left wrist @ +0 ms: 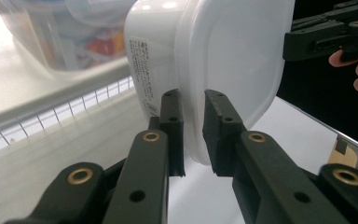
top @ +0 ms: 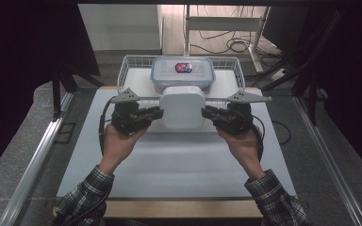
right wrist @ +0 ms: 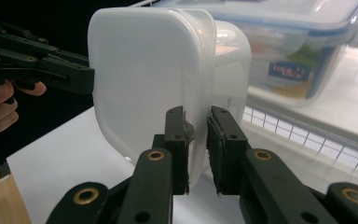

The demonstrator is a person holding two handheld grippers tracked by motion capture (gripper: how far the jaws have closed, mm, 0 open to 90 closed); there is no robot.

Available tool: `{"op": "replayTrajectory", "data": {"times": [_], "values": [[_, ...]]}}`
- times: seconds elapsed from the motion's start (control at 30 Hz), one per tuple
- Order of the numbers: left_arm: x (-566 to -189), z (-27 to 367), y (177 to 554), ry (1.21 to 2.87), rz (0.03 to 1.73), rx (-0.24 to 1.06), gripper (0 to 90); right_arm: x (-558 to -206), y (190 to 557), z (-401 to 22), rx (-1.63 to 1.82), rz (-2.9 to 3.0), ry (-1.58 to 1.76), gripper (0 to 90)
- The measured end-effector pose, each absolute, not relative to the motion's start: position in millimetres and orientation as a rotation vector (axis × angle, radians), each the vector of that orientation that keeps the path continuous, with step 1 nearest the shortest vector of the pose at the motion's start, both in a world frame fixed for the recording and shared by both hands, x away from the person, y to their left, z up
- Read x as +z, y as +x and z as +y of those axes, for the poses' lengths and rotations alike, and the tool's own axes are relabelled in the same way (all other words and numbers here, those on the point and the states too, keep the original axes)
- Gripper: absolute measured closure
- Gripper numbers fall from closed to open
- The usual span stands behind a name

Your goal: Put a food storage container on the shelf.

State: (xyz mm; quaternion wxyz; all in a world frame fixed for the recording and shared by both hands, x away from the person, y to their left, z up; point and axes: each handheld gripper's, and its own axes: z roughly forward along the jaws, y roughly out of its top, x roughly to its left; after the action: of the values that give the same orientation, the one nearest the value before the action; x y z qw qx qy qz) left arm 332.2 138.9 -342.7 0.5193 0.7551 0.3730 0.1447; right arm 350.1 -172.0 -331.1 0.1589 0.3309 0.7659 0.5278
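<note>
While both tongs pinch its rim, the white container (top: 183, 107) hangs between them — left tongs (top: 158, 112), right tongs (top: 206, 112).

A white wire basket (top: 131, 63) sits at the far edge of the white table mat (top: 179, 160). Inside it stands a clear lidded box with blue clips (top: 183, 73), a small red and blue packet (top: 184, 67) showing through its lid. Cables (top: 226, 44) trail across the floor behind.
</note>
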Motion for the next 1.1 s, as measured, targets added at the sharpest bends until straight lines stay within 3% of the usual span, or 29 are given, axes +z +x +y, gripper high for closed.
{"op": "replayTrajectory", "data": {"times": [1.1], "values": [[-257, 144, 366, 1.769, 0.874, 0.434, 79.4, -256, 393, -159, 1.544, 2.108, 0.968, 76.4]]}}
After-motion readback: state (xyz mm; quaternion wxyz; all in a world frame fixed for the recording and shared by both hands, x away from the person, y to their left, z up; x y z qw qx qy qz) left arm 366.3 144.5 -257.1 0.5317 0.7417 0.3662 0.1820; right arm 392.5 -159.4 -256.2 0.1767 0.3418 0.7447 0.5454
